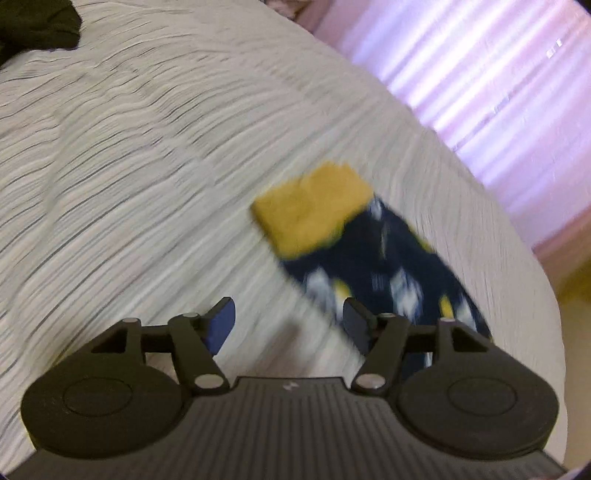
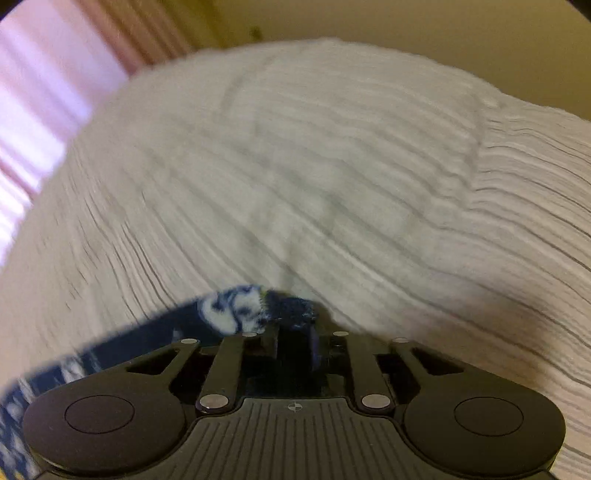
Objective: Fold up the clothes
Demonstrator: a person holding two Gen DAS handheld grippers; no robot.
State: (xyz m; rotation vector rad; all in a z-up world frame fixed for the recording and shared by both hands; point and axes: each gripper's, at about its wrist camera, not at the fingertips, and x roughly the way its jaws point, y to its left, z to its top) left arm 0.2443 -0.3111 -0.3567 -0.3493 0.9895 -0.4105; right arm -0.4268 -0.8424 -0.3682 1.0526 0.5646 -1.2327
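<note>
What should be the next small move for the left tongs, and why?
Probably bring the open left tongs to the yellow cuff of the navy patterned sock and close on it. They hold nothing, while the right tongs seem already shut on the sock's other end, so gripping the cuff would let both ends be brought together on the white bedspread.

left gripper (image 1: 288, 321): black, ribbed housing | blue pads | silver rivets

Home bedroom: bed under ribbed white bedspread (image 1: 155, 155), pink curtains (image 1: 480, 85), yellowish wall (image 2: 443, 33).
</note>
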